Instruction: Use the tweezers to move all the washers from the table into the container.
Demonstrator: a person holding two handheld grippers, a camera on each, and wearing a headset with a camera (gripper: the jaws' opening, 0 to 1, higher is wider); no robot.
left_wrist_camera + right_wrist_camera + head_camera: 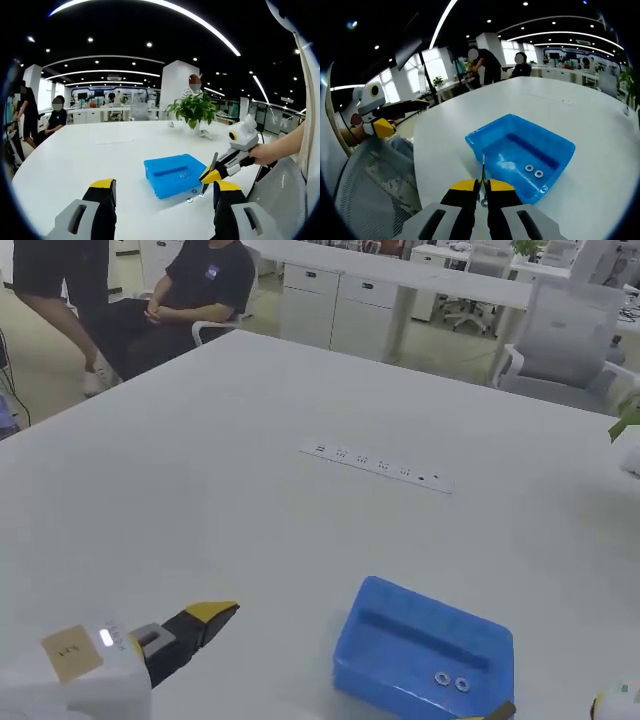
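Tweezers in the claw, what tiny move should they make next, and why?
Probably dip the tweezers down onto the loose washer lying on the table beside the blue container and pinch it. The right claw is shut on the tweezers, their tips are close by that washer, and two washers already lie inside the container.

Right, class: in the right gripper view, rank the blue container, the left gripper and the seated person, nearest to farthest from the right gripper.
1. Blue container, just ahead.
2. Left gripper, at the view's left.
3. Seated person, beyond the table's far end.
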